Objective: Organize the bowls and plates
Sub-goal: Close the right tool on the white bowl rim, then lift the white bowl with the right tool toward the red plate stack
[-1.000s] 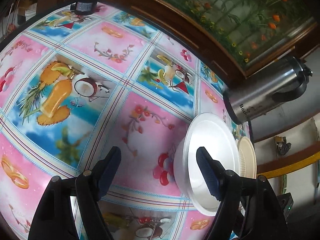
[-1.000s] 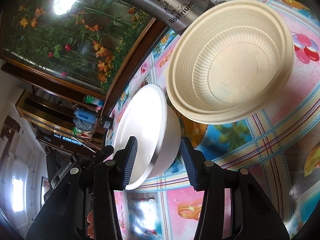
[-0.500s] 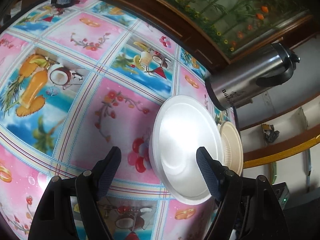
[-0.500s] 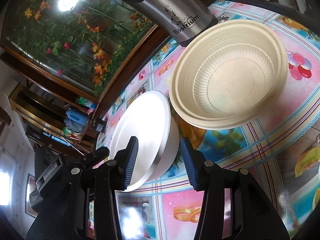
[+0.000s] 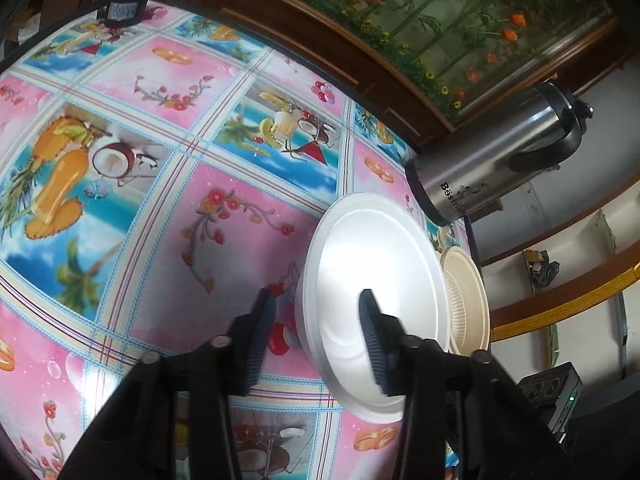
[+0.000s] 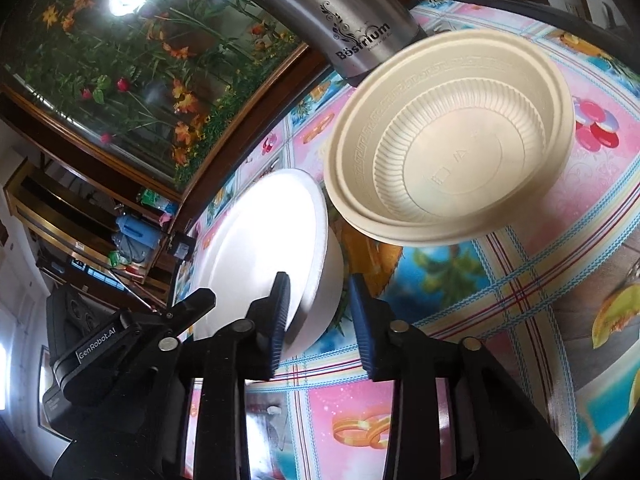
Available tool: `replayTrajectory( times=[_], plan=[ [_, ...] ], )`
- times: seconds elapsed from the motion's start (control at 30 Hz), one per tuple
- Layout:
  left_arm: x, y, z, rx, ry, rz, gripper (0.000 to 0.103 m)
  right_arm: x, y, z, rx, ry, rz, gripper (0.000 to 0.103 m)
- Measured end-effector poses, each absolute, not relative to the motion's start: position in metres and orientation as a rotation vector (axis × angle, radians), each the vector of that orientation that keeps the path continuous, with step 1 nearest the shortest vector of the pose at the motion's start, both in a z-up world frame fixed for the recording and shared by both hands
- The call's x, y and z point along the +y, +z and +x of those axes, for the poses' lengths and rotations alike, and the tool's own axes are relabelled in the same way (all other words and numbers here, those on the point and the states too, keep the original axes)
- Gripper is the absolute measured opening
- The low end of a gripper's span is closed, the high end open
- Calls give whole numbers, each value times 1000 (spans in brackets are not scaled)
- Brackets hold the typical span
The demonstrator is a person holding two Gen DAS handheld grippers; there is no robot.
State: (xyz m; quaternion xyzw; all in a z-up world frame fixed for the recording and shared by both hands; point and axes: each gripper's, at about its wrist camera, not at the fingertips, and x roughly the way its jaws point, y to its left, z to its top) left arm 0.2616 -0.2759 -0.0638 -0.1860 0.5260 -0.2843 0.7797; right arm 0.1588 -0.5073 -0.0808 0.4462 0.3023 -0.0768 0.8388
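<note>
A white plate (image 5: 372,276) lies on top of a white bowl (image 6: 328,276) on the flowered tablecloth. A stack of cream ribbed bowls (image 6: 452,140) sits just beyond it, seen edge-on as the cream bowls (image 5: 466,300) in the left wrist view. My left gripper (image 5: 316,336) straddles the white bowl's near rim; its jaws are closing, and a gap shows at the outer finger. My right gripper (image 6: 320,316) straddles the opposite rim with one finger over the plate (image 6: 256,248). Its jaws are closing too, and cloth shows between the outer pad and the bowl wall.
A steel thermos jug (image 5: 492,164) stands behind the bowls by the table's edge; the jug (image 6: 340,20) looms over the cream stack. A small black box (image 5: 124,4) sits at the far corner. A dark wood-framed flower picture runs behind the table (image 5: 160,200).
Both grippers' jaws have narrowed around the white bowl's rim, the left one much more. The left gripper has shifted slightly so the bowl's edge lies between its fingers.
</note>
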Motion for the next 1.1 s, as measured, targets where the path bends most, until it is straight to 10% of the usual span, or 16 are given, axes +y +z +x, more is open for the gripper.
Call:
replayTrajectory(
  times=[1.1],
  plan=[
    [-277, -59, 256, 1083, -618, -330, 5, -508, -77, 148, 624, -175, 914, 8]
  ],
)
